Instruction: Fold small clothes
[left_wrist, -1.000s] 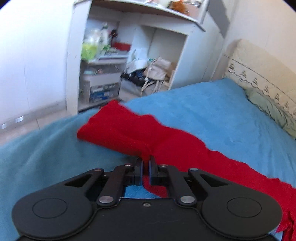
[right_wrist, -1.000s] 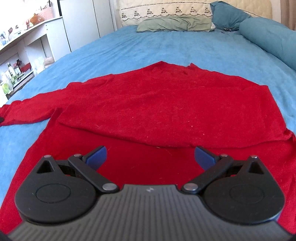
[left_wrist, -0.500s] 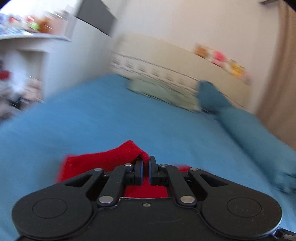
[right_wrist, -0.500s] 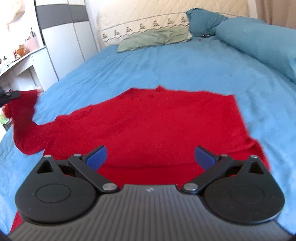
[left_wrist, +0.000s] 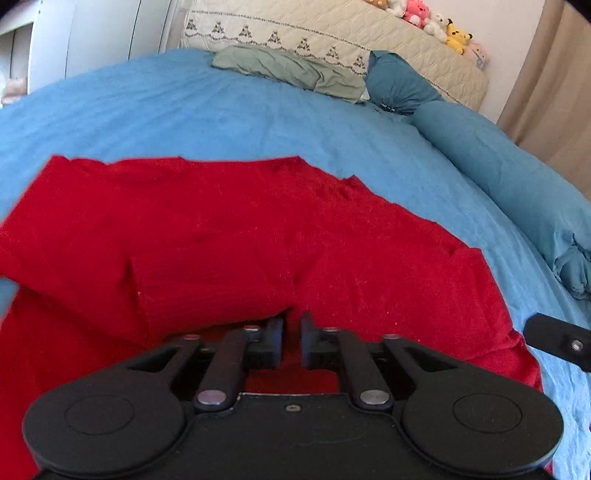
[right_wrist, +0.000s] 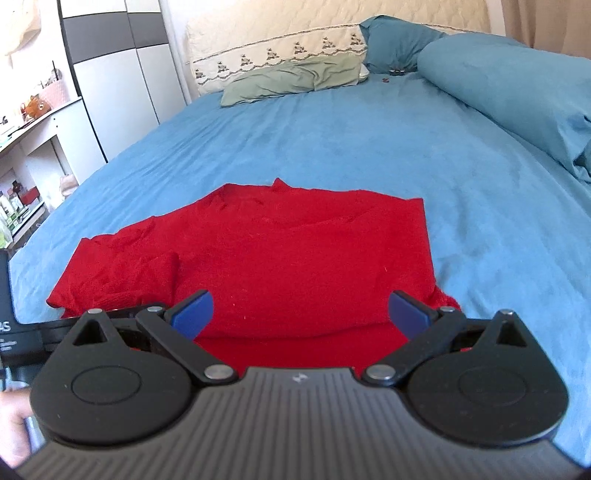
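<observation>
A red sweater (left_wrist: 258, 229) lies partly folded on the blue bedspread (left_wrist: 221, 114). My left gripper (left_wrist: 291, 321) is shut on the end of its left sleeve (left_wrist: 207, 291), which is laid across the sweater's body. The sweater also shows in the right wrist view (right_wrist: 295, 251), with the folded sleeve (right_wrist: 122, 273) at its left side. My right gripper (right_wrist: 299, 308) is open and empty, hovering over the sweater's near edge. Its blue pads (right_wrist: 192, 310) are wide apart.
Green pillow (right_wrist: 291, 79), a teal pillow (right_wrist: 391, 40) and a rolled teal duvet (right_wrist: 517, 77) lie at the bed's head and right side. A wardrobe (right_wrist: 118, 66) and a white desk with shelves (right_wrist: 37, 122) stand left of the bed.
My left gripper has carried the sleeve from the bed's left edge up and over onto the sweater's body. My right gripper has drawn back a little and stayed open.
</observation>
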